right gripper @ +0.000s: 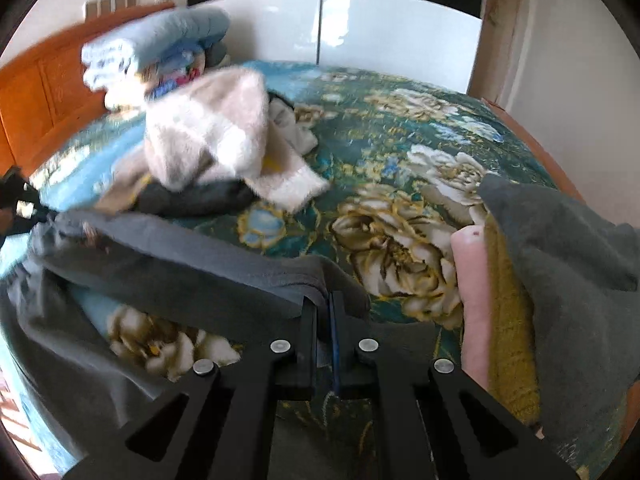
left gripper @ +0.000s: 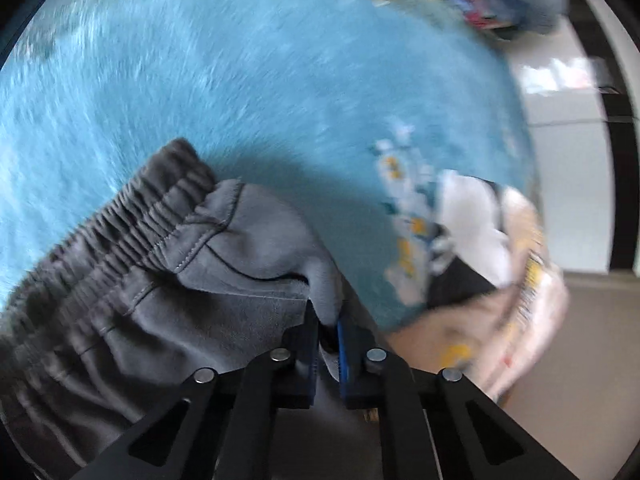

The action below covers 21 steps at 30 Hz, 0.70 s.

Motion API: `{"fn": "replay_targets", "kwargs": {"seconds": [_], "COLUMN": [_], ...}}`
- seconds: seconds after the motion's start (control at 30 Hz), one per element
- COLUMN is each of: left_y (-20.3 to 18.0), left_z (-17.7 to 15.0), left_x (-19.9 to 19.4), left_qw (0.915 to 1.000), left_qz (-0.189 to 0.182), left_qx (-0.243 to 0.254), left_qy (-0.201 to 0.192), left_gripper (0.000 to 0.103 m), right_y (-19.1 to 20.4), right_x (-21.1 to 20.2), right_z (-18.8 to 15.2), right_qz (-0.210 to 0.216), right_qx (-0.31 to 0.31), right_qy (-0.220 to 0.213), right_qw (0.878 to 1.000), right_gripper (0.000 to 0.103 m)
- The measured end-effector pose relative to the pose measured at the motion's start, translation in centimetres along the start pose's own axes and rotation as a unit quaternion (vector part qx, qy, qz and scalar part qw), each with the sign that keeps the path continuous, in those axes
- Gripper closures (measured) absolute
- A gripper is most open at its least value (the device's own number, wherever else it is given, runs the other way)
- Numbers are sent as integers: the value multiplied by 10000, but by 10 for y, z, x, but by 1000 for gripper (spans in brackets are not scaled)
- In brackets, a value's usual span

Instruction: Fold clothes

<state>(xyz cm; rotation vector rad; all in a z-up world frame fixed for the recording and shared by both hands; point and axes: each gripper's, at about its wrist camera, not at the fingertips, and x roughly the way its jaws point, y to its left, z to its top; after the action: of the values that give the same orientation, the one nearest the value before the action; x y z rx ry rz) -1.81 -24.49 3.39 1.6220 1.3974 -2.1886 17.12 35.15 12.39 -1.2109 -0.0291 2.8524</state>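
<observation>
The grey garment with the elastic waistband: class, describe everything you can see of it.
The grey garment is soft, matte knit cloth with a gathered elastic waistband and stitched seams. It hangs creased above the blue floral bedspread. The left gripper pinches one edge near the waistband; the right gripper pinches another edge, so cloth spans between them.

Right tool (right gripper: 325, 312) clamped on edge of grey garment (right gripper: 180, 264), stretched to the left above floral bed cover (right gripper: 392, 168). Behind, cream fluffy clothes pile (right gripper: 212, 136); folded blankets (right gripper: 160, 48) against wooden headboard (right gripper: 36, 104). At right, stacked pink, mustard and grey clothes (right gripper: 532, 280).
</observation>
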Motion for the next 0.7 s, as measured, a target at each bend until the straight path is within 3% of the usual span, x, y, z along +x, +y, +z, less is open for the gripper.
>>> {"fn": "replay_targets", "kwargs": {"seconds": [0.1, 0.17, 0.27, 0.33, 0.4, 0.53, 0.7], "left_y": [3, 19, 63, 98, 118, 144, 169], "left_z": [-25, -52, -98, -128, -146, -162, -174], "left_x": [-57, -98, -139, -155, -153, -145, -143], "left_qw": [9943, 9824, 9689, 9670, 9708, 9817, 9849], "left_qz": [-859, -1520, -1971, -1960, -1833, -1403, -1212], "left_qx": [558, 948, 1329, 1471, 1417, 1242, 1202], "left_qy": [-310, -526, -690, -695, -626, -344, -269], "left_gripper": [96, 96, 95, 95, 95, 95, 95], "right_y": [-9, -15, -22, -24, -24, -27, -30], "right_x": [-26, -44, -76, -84, -86, -84, -80], "right_z": [-4, -7, -39, -65, -92, -132, -161], "right_qz": [76, 126, 181, 214, 271, 370, 492], "right_qx": [228, 380, 497, 626, 792, 1243, 1686], "right_qy": [-357, -595, -919, -913, -817, -704, -591], "right_qw": [9991, 9974, 9944, 9936, 9931, 9891, 9827], "right_gripper": [98, 98, 98, 98, 98, 98, 98]}}
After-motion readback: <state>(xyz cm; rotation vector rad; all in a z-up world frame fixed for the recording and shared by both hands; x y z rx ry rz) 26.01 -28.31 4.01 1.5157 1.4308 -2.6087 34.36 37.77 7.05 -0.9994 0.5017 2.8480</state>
